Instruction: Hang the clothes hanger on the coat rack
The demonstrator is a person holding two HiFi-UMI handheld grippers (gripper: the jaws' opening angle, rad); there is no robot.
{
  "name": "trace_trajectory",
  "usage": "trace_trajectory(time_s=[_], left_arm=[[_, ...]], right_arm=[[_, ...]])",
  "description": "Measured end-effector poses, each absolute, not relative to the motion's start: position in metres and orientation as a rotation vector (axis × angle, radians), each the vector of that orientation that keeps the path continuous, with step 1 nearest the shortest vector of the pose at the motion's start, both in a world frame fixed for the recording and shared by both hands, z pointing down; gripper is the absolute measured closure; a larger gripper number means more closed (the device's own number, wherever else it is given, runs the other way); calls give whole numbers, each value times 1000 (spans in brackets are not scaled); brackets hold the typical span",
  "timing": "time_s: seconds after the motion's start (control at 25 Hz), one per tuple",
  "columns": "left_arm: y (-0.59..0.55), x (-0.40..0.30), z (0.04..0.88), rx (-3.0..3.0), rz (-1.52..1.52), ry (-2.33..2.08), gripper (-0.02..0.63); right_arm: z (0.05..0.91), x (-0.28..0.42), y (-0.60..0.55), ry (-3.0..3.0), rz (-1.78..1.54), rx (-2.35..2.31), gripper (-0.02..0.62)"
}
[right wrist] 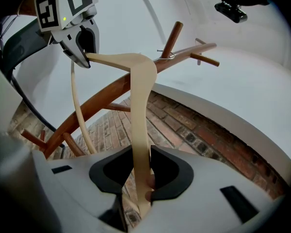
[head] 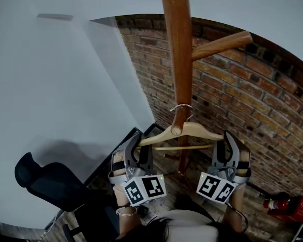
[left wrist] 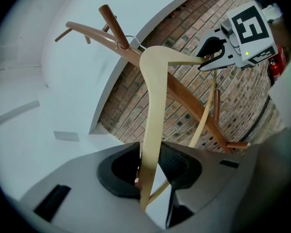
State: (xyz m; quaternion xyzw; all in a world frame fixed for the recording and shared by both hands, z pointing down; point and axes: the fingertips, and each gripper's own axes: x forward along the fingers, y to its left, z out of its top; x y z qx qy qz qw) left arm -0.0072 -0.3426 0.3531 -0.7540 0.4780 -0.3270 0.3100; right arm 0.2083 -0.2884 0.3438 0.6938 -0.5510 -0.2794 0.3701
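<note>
The pale wooden hanger [head: 192, 131] hangs level in front of the brown coat rack pole [head: 178, 44]. Its metal hook [head: 181, 107] loops round a peg of the rack that points towards me. My left gripper [head: 140, 141] is shut on the hanger's left end, and my right gripper [head: 223, 137] is shut on its right end. In the left gripper view the hanger arm [left wrist: 153, 130] runs up from between the pads of the left gripper [left wrist: 150, 166] to the hook [left wrist: 134, 43]. The right gripper view shows the right gripper [right wrist: 141, 171] pinching the other arm [right wrist: 140, 120].
A red brick wall [head: 252, 105] stands behind the rack, with a white wall [head: 50, 84] to the left. Another peg [head: 222, 44] sticks out to the upper right. A black office chair [head: 45, 185] sits low on the left, a red fire extinguisher [head: 288, 205] low on the right.
</note>
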Motion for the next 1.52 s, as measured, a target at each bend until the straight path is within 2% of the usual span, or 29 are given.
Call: trace_trajectory(time_s=[1.52], left_arm=[[-332, -10, 350, -2003, -784, 1262, 483]], right_arm=[[350, 194, -277, -1513, -672, 1803, 472]])
